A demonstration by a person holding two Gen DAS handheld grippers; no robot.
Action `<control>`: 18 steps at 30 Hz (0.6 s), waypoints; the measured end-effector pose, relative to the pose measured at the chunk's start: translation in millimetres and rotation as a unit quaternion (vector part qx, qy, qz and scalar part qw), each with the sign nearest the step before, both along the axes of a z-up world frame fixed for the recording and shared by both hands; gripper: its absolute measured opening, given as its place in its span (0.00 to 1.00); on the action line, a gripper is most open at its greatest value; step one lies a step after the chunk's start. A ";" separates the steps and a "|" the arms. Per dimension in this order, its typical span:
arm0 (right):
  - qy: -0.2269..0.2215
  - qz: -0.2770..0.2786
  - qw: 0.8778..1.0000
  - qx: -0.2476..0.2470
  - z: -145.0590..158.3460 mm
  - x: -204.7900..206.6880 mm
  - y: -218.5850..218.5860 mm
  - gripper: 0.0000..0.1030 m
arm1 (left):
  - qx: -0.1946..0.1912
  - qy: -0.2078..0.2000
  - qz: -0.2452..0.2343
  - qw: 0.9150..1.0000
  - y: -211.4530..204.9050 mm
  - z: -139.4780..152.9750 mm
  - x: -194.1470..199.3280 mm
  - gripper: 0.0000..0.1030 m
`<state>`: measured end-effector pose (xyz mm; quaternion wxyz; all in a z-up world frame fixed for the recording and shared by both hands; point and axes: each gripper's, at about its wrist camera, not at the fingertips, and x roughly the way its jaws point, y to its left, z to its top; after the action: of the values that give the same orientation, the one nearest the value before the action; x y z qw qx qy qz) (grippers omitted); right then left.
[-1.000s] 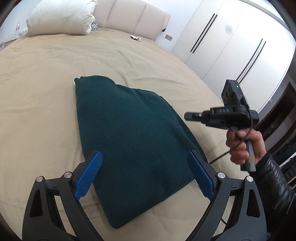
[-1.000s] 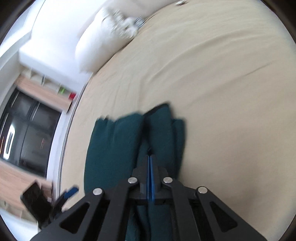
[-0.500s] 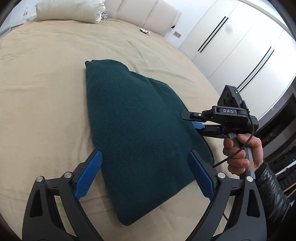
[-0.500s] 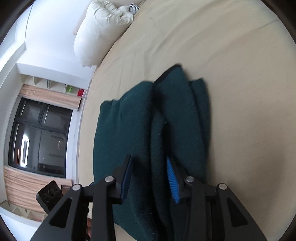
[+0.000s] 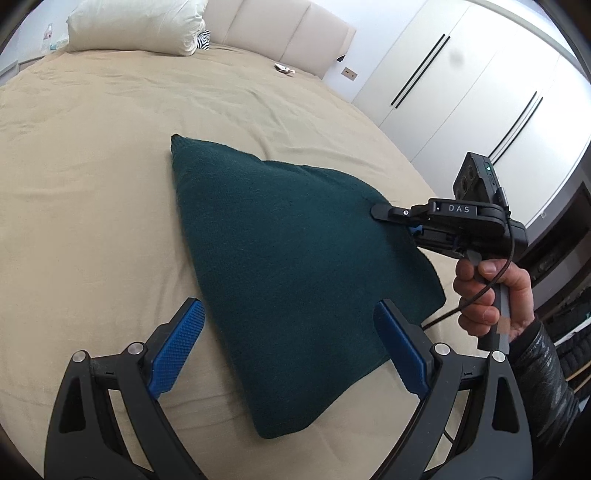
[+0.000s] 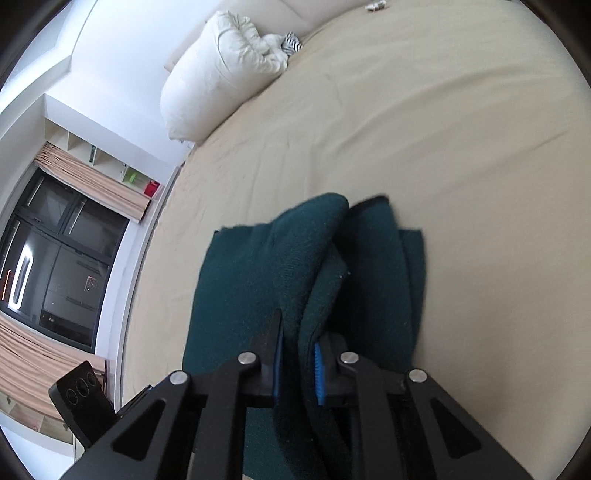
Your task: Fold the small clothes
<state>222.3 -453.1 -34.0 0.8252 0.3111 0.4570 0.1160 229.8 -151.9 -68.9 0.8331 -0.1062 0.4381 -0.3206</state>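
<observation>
A dark green knitted garment (image 5: 288, 258) lies folded on the beige bed (image 5: 92, 184). My left gripper (image 5: 291, 350) is open wide and empty, held above the garment's near end. My right gripper (image 6: 297, 365) has its blue pads on either side of the garment's right edge (image 6: 295, 295), nearly shut on the fabric. It also shows in the left wrist view (image 5: 413, 225), where its upper finger lies over the cloth. The layers under the fold are hidden.
A white pillow (image 5: 133, 26) and padded headboard (image 5: 277, 29) are at the far end of the bed. White wardrobe doors (image 5: 461, 92) stand to the right. A dark window (image 6: 55, 251) is beyond the bed's left side.
My right gripper was shut and apart from the garment; it opened, moved onto the right edge and closed on the fabric. The left gripper stayed open and shifted a little.
</observation>
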 end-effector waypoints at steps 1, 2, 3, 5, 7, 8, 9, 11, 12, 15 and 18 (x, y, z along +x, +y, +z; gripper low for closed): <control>0.000 -0.004 1.000 -0.001 0.0 -1.6 -3.8 0.14 | 0.000 -0.002 -0.002 1.000 -1.7 1.5 -1.0 0.91; 0.002 -0.008 1.000 -0.001 -1.7 -2.5 -6.0 0.14 | -0.001 -0.003 -0.003 1.000 -1.8 1.6 -2.2 0.91; 0.006 -0.014 1.000 0.000 -6.3 -5.2 -10.6 0.14 | -0.001 -0.004 -0.004 1.000 -2.7 2.2 -3.0 0.91; 0.018 -0.026 0.999 0.012 -20.9 -12.2 -20.2 0.14 | 0.002 -0.005 -0.005 1.000 -3.6 0.6 -1.4 0.91; 0.036 -0.021 0.999 0.022 -37.2 -11.6 -17.1 0.14 | 0.003 -0.002 -0.005 1.000 -5.0 -1.9 -0.3 0.91; 0.048 -0.023 0.998 0.027 -48.7 -14.1 -18.3 0.14 | 0.003 0.000 -0.005 1.000 -5.1 -3.0 0.5 0.91; 0.048 -0.027 0.998 0.032 -52.7 -16.3 -20.1 0.14 | 0.003 0.001 -0.005 1.000 -5.7 -3.5 0.7 0.91; 0.038 -0.038 0.997 0.047 -53.3 -22.1 -23.1 0.14 | 0.008 -0.007 -0.009 1.000 -7.6 -1.8 -0.4 0.91; 0.035 -0.039 0.998 0.047 -51.8 -23.8 -23.9 0.14 | 0.011 -0.010 -0.011 1.000 -8.1 -0.3 -0.2 0.91; 0.032 -0.040 0.998 0.037 -46.5 -28.2 -21.7 0.14 | 0.017 -0.022 -0.014 1.000 -12.0 7.1 5.2 0.91; 0.040 -0.053 0.997 0.043 -54.4 -30.9 -29.1 0.18 | 0.017 -0.040 -0.020 0.999 -21.0 16.3 15.9 0.91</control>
<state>191.4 -482.2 -88.4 0.7972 0.3748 0.4666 0.0794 245.6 -172.9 -52.6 0.8452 -0.0704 0.4115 -0.3338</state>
